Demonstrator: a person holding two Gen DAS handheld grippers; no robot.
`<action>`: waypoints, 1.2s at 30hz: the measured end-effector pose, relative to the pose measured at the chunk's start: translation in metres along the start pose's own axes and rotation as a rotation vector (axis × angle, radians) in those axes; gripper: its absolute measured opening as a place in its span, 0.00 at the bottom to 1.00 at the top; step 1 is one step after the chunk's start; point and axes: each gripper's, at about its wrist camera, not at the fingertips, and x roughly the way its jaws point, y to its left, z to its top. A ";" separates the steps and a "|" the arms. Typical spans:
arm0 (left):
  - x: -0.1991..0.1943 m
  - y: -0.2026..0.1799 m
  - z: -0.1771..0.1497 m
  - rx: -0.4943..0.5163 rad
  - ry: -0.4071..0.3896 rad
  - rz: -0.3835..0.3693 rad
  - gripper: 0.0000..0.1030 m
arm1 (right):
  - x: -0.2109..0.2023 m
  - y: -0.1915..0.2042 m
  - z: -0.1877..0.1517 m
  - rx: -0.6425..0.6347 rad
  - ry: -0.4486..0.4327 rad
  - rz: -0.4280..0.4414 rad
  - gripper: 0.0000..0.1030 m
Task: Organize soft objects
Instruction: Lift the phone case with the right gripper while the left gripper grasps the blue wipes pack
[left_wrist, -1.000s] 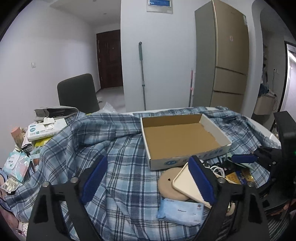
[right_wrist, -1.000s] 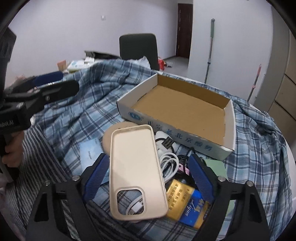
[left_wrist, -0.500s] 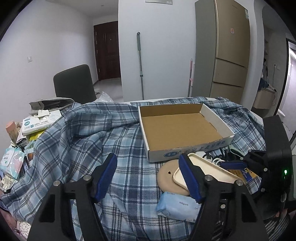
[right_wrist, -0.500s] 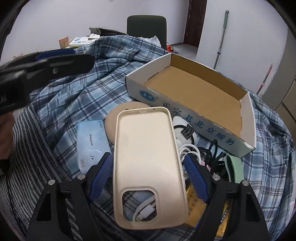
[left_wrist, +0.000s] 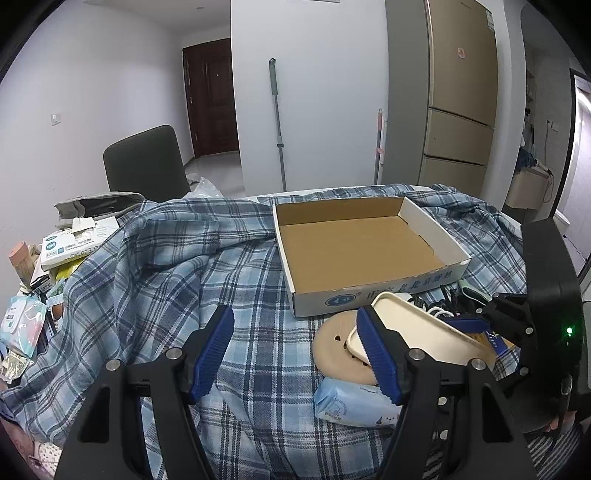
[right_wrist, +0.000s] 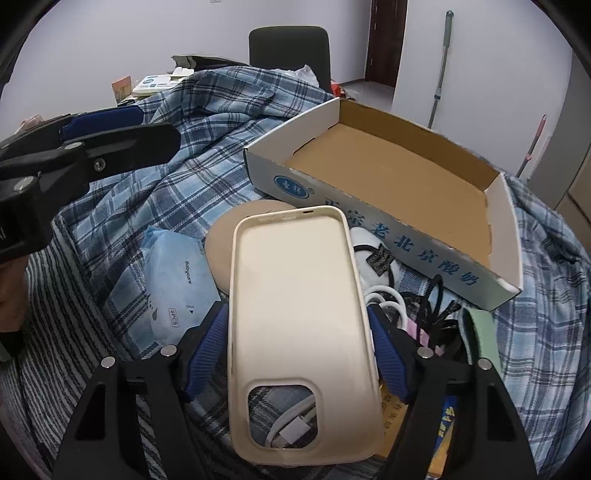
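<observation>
A cardboard box (left_wrist: 364, 254) is set on the checked cloth (left_wrist: 155, 280) spread over the table. Just before its near wall, a phone case (right_wrist: 299, 314) is laid over a round pad (right_wrist: 221, 243) and a coiled cable (right_wrist: 384, 301), with a tissue pack (right_wrist: 173, 280) to the left. A chair (left_wrist: 146, 166) is placed behind the table.

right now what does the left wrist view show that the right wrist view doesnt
Only the left wrist view shows the fridge and the left gripper, open over bare plaid cloth.

Only the right wrist view shows the white cable through the case's camera cutout and the black hair ties.

Both show the cardboard box, the tan disc, the blue wipes pack and the cream phone case between the right gripper's closing jaws.
</observation>
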 end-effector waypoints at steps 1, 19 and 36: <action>0.000 0.000 0.000 0.001 -0.001 0.001 0.69 | 0.000 0.001 0.000 -0.002 -0.003 -0.011 0.71; 0.013 -0.002 -0.004 0.016 0.027 0.023 0.69 | -0.020 -0.027 -0.023 0.155 0.019 -0.128 0.72; 0.020 -0.015 -0.006 0.131 0.184 -0.187 0.77 | -0.073 -0.024 -0.027 0.098 -0.239 -0.224 0.70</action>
